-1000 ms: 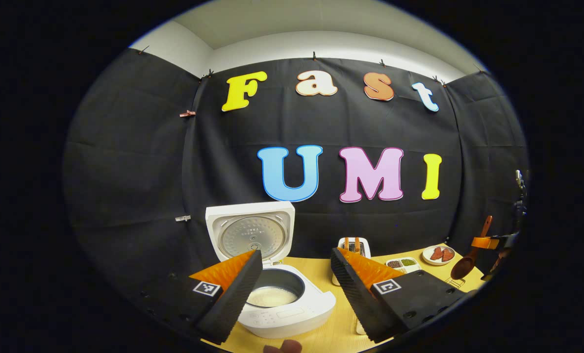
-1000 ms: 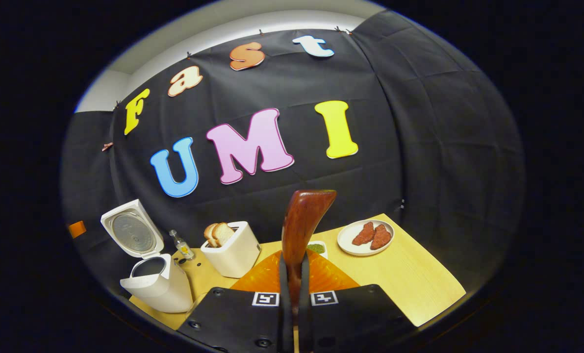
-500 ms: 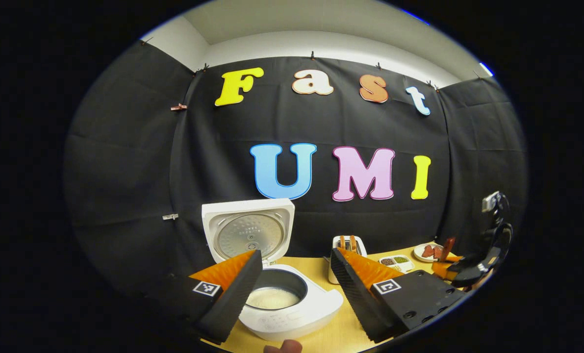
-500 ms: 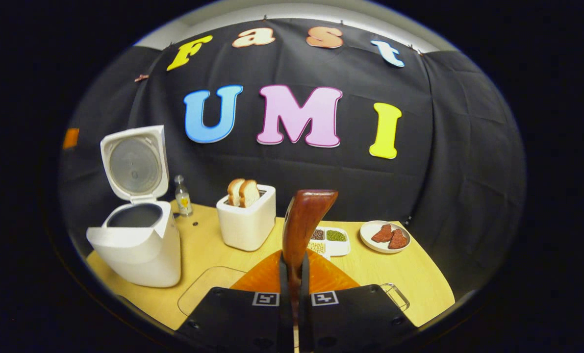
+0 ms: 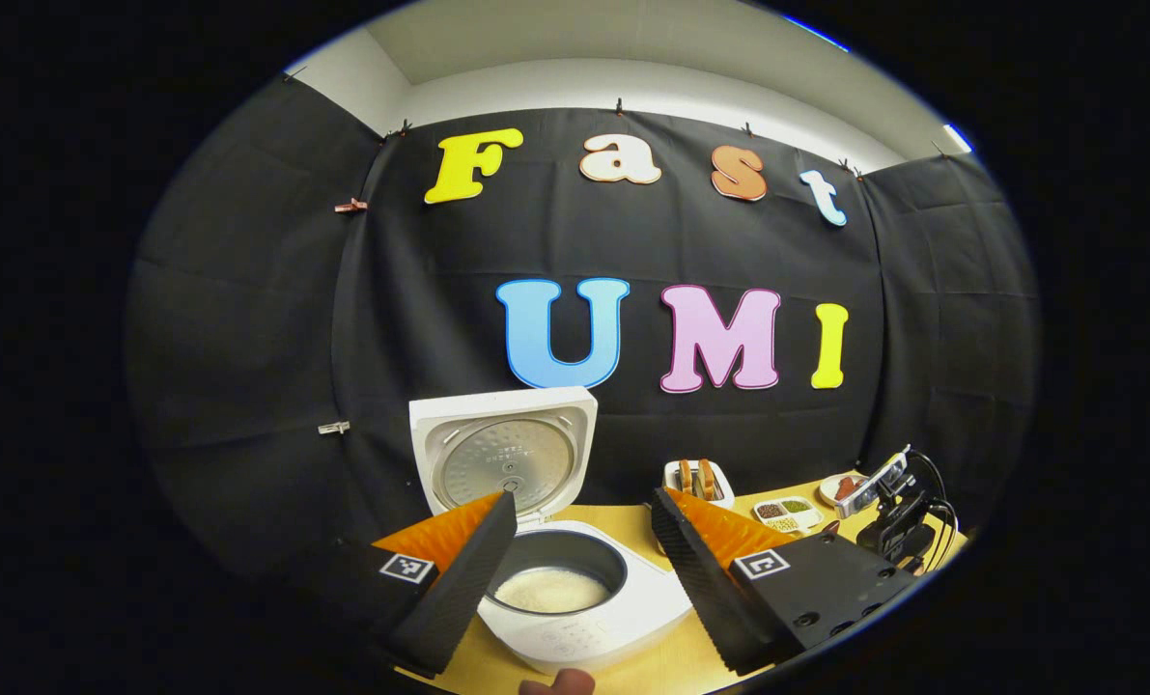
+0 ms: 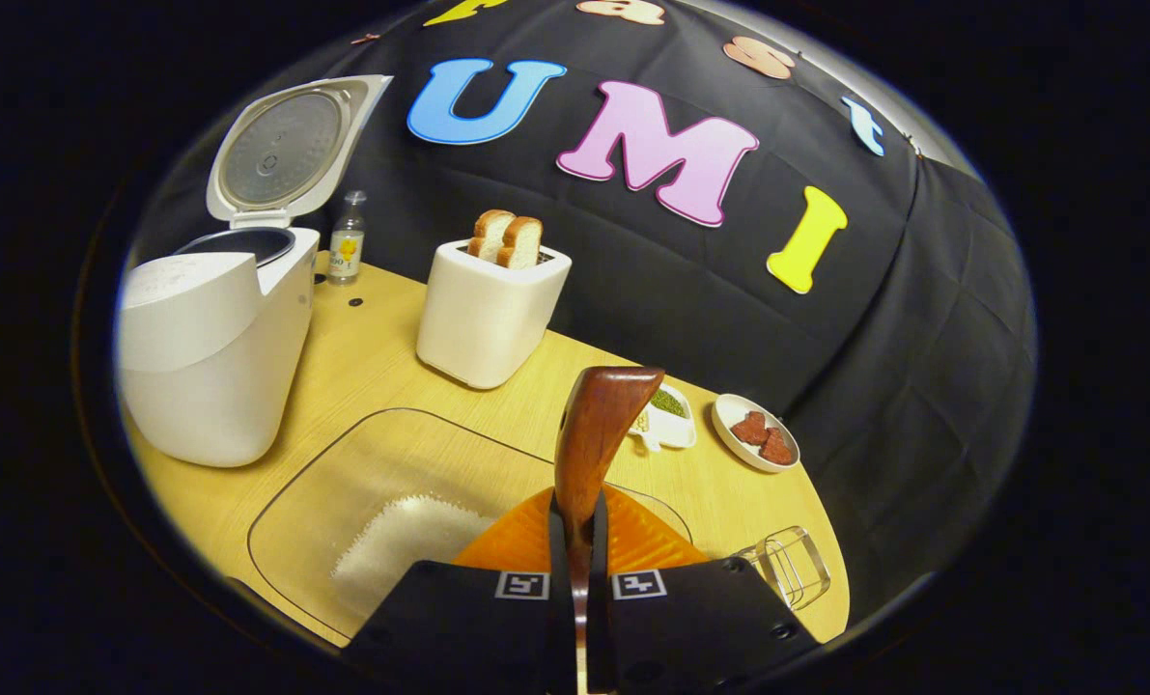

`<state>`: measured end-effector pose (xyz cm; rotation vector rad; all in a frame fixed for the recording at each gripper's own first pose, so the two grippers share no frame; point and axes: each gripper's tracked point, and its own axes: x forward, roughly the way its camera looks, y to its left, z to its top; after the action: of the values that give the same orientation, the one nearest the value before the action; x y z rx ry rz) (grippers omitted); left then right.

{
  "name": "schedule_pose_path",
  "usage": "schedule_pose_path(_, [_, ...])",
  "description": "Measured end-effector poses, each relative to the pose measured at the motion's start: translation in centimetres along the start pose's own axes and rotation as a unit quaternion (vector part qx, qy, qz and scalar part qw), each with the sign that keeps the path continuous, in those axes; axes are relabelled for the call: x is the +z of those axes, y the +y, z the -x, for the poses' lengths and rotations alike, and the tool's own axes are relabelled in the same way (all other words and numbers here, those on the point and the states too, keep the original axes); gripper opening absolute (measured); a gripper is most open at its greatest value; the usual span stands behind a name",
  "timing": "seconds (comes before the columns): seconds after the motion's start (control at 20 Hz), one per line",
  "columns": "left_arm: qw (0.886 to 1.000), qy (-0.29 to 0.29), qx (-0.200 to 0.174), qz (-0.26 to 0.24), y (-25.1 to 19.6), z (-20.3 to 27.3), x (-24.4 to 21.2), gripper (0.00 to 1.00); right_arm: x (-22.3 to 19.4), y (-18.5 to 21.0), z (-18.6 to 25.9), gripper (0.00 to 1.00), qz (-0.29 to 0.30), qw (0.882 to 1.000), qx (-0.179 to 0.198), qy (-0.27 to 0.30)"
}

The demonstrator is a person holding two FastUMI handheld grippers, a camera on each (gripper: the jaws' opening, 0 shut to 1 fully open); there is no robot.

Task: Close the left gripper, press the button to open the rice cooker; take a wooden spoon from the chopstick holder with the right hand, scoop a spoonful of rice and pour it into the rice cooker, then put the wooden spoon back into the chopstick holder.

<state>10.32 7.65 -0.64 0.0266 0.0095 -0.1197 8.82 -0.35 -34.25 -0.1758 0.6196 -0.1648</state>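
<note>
Two tools working: right tool (image 6: pixel 575 541) clenching wooden spoon (image 6: pixel 596 434), bowl pointing forward, hovering over rice pile (image 6: pixel 396 541) lying lower-left; left tool (image 5: pixel 575 565) gaping before open rice cooker (image 5: pixel 584 608).

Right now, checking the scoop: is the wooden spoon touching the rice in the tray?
Apart. The right gripper view shows the wooden spoon raised, away from the rice.

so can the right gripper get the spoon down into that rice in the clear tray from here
Probably yes: the wooden spoon, clamped in the right gripper, hangs right above the clear tray, and nothing sits between it and the rice pile.
</note>
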Motion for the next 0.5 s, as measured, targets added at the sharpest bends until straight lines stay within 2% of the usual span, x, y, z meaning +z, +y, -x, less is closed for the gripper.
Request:
schedule_pose_path(0.1, [1.000,0.003,0.001,0.006,0.5,0.0,-0.4,0.97,-0.2,1.4,0.1,0.09,-0.066,0.998,0.011,0.018])
schedule_pose_path(0.25, [1.000,0.008,0.005,0.013,1.2,0.0,-1.0,0.97,-0.2,2.4,0.4,0.09,-0.164,0.985,0.023,0.039])
schedule_pose_path(0.35, [1.000,0.010,0.008,0.015,1.6,0.2,-1.2,0.97,0.0,3.2,0.4,0.09,-0.233,0.970,0.040,0.051])
schedule_pose_path(0.5, [1.000,0.011,0.012,0.018,2.0,0.4,-1.3,0.97,0.0,3.6,0.3,0.09,-0.338,0.936,0.066,0.067])
